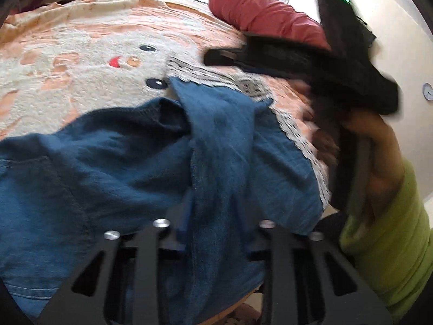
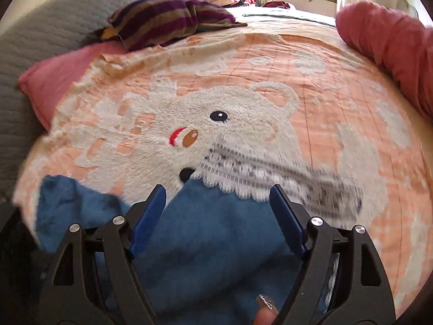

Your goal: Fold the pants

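Observation:
Blue denim pants [image 1: 121, 168] with a white lace hem [image 2: 270, 178] lie bunched on the peach bear-print bedspread [image 1: 67, 81]. In the left wrist view the cloth drapes over my left gripper [image 1: 213, 216] and hides its fingers; a fold runs between the arms, so it looks shut on the pants. My right gripper [image 2: 217, 197] is open, its blue pads [image 2: 286, 216] wide apart just above the pants [image 2: 211, 243]. The right gripper [image 1: 284, 57] also shows from outside, above the pants' right side.
A red bolster pillow [image 2: 392, 54] lies along the right edge of the bed. A striped purple cushion [image 2: 167, 19] and a pink pillow [image 2: 51, 81] sit at the far left by a grey headboard. The person's green sleeve [image 1: 392, 230] is at right.

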`<action>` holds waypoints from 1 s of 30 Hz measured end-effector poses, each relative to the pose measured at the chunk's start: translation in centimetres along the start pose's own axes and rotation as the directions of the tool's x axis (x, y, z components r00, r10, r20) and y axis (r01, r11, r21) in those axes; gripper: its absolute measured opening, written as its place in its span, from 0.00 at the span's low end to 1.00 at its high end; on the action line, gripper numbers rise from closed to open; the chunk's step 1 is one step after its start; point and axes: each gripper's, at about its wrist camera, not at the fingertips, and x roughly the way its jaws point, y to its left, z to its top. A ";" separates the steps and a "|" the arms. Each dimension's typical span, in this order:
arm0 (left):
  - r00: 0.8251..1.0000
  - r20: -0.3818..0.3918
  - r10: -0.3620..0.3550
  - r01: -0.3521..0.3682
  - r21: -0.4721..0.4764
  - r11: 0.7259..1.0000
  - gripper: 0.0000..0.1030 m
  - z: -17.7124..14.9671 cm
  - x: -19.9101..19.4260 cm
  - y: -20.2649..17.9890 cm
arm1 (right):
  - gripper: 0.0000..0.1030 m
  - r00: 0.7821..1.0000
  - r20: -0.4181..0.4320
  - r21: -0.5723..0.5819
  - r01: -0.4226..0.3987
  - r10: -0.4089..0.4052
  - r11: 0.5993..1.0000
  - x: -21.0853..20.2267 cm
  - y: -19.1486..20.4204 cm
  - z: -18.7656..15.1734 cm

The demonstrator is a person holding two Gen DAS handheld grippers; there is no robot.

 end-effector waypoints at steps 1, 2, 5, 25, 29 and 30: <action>1.000 0.003 -0.009 0.009 0.008 1.000 0.19 -0.2 0.0 -0.3 | 0.70 1.000 -0.026 -0.011 -0.002 0.002 1.000 1.0 0.4 0.6; 1.000 0.007 -0.011 0.010 0.020 1.000 0.19 -0.4 -0.2 -0.7 | 0.70 0.999 -0.043 -0.012 -0.005 0.004 1.000 1.8 0.6 1.1; 1.000 0.017 -0.002 0.001 0.063 0.998 0.19 -0.6 -0.2 -1.6 | 0.70 0.997 -0.080 -0.010 0.002 -0.003 1.000 4.5 1.6 2.6; 0.987 0.108 0.120 -0.131 0.107 0.986 0.23 -0.7 -0.5 -1.9 | 0.05 0.998 0.068 0.156 -0.006 -0.005 0.988 -1.6 -5.4 2.0; 0.978 0.150 0.143 -0.167 0.165 0.972 0.05 -0.7 -1.8 -2.2 | 0.05 0.993 0.121 0.210 -0.016 -0.010 0.978 -6.6 -7.4 -1.2; 0.977 0.159 0.145 -0.172 0.179 0.969 0.05 -0.8 -2.1 -2.2 | 0.05 0.992 0.123 0.224 -0.017 -0.010 0.974 -7.3 -7.8 -2.0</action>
